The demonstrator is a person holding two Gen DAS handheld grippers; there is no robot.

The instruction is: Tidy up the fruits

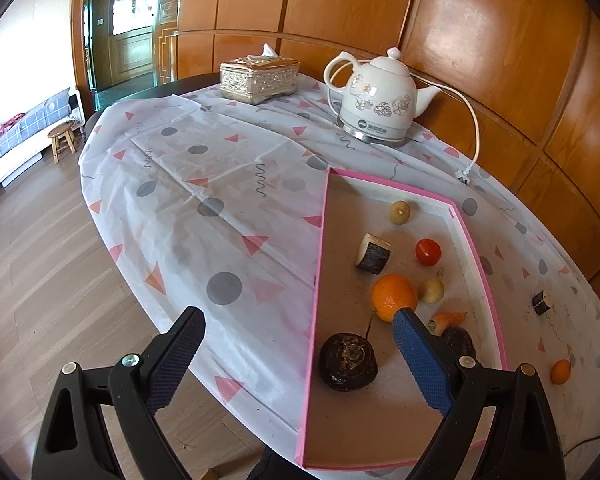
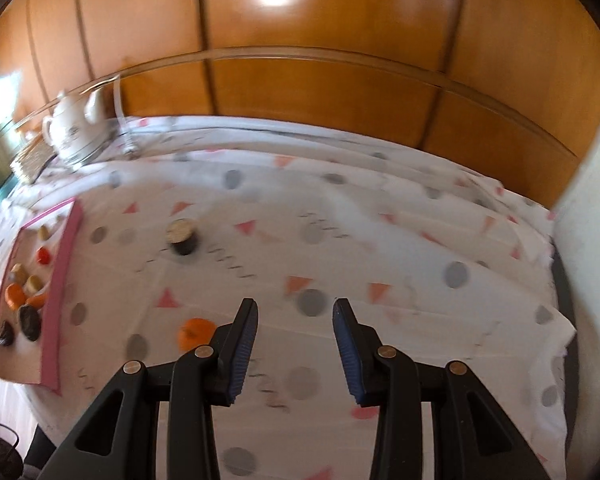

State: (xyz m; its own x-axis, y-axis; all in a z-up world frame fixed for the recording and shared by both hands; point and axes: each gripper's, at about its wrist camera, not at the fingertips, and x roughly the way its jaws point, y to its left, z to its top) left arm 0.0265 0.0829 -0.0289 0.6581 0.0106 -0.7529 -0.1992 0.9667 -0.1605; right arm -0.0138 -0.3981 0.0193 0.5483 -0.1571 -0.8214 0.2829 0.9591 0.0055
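Mostly the sorting is done: the pink-rimmed tray (image 1: 320, 240) already holds a large orange (image 1: 393, 297), a red tomato-like fruit (image 1: 428, 252), two pale round pieces, a carrot (image 1: 448, 319), a cut dark-skinned chunk (image 1: 373, 253) and dark round lumps. Two pieces lie outside it on the desk (image 2: 380, 240): a small orange fruit (image 2: 195, 333) and a dark cut cylinder (image 2: 183, 237), well apart from each other.

By my reading, the step in hand is fetching one of these strays. The right claw (image 2: 295, 344) hangs empty over the cloth, its jaws apart with nothing between them, and the small orange fruit sits just beside its left finger, outside the gap. The view is blurred, so the exact clearance cannot be told.

The left claw (image 1: 298, 356) is wide apart and empty, straddling the tray's near rim above a dark lump (image 1: 348, 362).

Next, the right claw likely needs to shift toward the small orange fruit, centre it between the pads, lower and close gently, since a round fruit may roll.
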